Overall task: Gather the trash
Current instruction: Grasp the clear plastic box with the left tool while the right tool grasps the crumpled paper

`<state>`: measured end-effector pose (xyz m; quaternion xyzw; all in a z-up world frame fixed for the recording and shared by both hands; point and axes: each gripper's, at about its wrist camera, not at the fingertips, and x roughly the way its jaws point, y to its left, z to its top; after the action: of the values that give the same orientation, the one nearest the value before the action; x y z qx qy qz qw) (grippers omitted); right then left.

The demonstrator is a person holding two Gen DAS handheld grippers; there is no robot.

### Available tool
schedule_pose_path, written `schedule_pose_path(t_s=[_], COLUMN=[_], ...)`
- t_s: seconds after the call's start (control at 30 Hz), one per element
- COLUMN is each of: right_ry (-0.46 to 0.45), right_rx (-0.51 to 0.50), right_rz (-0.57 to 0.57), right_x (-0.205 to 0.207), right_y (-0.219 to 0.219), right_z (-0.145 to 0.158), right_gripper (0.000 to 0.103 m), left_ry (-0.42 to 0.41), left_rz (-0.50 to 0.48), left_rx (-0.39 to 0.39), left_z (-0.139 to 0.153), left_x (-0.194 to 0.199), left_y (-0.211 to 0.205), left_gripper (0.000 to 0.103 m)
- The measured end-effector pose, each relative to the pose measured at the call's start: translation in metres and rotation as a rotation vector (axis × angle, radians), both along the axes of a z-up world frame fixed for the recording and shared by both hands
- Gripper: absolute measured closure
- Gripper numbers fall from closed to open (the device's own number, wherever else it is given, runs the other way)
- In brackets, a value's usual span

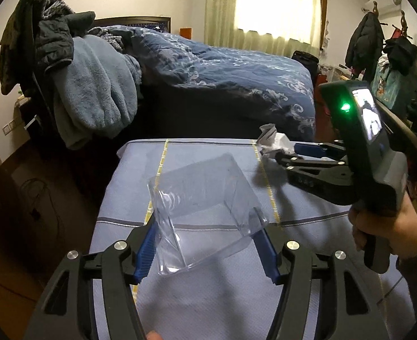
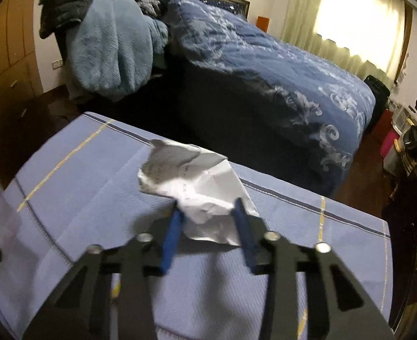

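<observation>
My left gripper is shut on a clear plastic bin, its blue pads against the bin's two side walls; the bin is tilted, held just above the lavender cloth surface. My right gripper is shut on a crumpled white paper, which bulges out ahead of the blue fingers over the cloth. In the left wrist view the right gripper holds the paper at the far right edge of the surface, beyond and right of the bin.
A bed with a dark blue patterned quilt stands behind the cloth-covered surface. A chair piled with a blue fleece and jackets is at the back left. Coat racks and clutter fill the right side.
</observation>
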<state>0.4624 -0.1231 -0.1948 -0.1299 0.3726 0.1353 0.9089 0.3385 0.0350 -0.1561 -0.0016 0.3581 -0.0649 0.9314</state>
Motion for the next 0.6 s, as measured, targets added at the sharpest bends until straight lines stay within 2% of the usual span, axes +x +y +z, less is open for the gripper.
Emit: schedule_pose_path(t_s=[0.03, 0.2, 0.37, 0.6], right_ry=[0.010, 0.028, 0.046, 0.042], right_rx=[0.013, 0.083, 0.207, 0.350], right_rz=[0.006, 0.026, 0.019, -0.068], right_x=[-0.006, -0.045, -0.096, -0.184], right_y=[-0.003, -0.020, -0.048, -0.098], right_z=[0.004, 0.018, 0.032, 0.033], right_gripper=[0.089, 0.090, 0.090, 0.089], left_ry=[-0.004, -0.015, -0.035, -0.060], left_rz=[0.000, -0.013, -0.031, -0.048], left_rx=[0.001, -0.022, -0.025, -0.005], left_z=[0.001, 0.007, 0.013, 0.020], left_x=[-0.002, -0.017, -0.043, -0.085], left_y=[-0.001, -0.010, -0.024, -0.048], left_gripper=[0.041, 0.040, 0.040, 0.040])
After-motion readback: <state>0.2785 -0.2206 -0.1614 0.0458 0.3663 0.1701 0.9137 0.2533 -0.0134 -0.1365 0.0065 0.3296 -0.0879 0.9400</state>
